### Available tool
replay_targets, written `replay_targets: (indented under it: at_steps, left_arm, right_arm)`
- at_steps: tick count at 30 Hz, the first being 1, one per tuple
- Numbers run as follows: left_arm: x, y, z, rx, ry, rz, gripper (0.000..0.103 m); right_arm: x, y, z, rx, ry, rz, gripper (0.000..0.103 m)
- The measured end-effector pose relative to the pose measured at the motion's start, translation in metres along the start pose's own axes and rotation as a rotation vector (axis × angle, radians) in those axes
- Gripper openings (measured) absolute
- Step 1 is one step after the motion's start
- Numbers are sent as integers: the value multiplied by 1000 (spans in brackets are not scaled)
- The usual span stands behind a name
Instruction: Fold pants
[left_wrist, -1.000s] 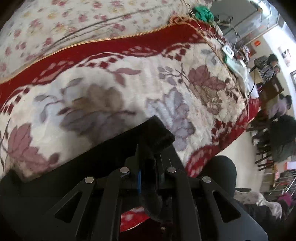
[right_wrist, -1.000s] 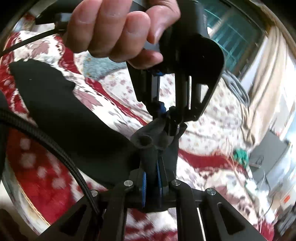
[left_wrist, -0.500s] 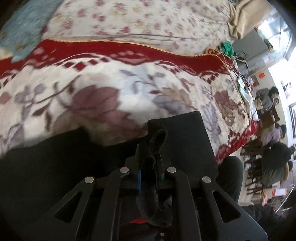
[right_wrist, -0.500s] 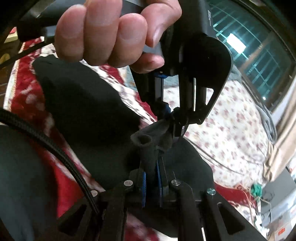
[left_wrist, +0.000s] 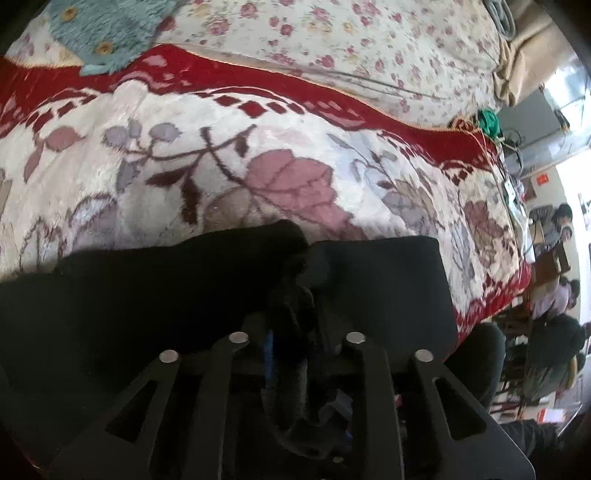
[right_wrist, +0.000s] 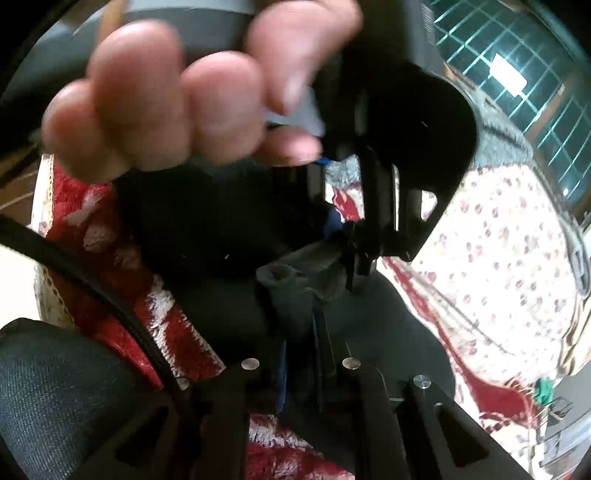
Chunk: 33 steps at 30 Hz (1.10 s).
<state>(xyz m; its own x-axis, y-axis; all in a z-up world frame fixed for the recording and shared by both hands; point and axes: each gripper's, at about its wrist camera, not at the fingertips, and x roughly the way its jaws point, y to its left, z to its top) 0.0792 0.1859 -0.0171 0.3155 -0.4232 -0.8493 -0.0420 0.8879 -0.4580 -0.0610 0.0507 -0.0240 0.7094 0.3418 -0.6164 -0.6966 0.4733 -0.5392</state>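
Black pants (left_wrist: 147, 295) lie on a red and cream floral blanket (left_wrist: 258, 147) on a bed. My left gripper (left_wrist: 291, 325) is shut on a bunched fold of the pants, low over the cloth. In the right wrist view, my right gripper (right_wrist: 299, 332) is shut on a rolled edge of the pants (right_wrist: 295, 280). The left gripper (right_wrist: 369, 236), held by a hand (right_wrist: 166, 110), pinches the same bunch just beyond it. The two grippers almost touch.
A pale flowered sheet (left_wrist: 369, 44) and a blue fuzzy cloth (left_wrist: 103, 29) lie behind the blanket. The bed's edge drops off at the right (left_wrist: 491, 306), where people sit on chairs (left_wrist: 554, 332). A black cable (right_wrist: 92, 273) crosses the right wrist view.
Both grippers have moved down and forward over the bed with the pants' edge in them. More black cloth now lies spread on the blanket, and the left hand has come closer to the right camera.
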Motion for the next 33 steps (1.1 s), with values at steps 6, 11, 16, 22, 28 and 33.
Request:
replay_targets:
  at_steps: [6,11,16,22,28,33]
  left_arm:
    - [-29,8,1,-54,-99,82,36]
    - [-78,9,-14,-171,-314,38,49]
    - [-63,-38,-46,-149,-366,-273,57]
    - [18,-14,-68,-330,-256,-158,36]
    - [13,-7,-91,-383,-328,-188,27]
    - [13,-10,-97,-403,-370,-179,27]
  right_arm:
    - [-21,-5,-1,70,-68,88,42]
    - [-90,-4,-23,83,-267,110,48]
    - [-125,-16,-95,121,-347,61,48]
    - [-92,-113,-149,278,-230,112,48]
    - [-53,-186,-146,269,-226,339,48]
    - [-11,-204,-127,263,-270,543,48]
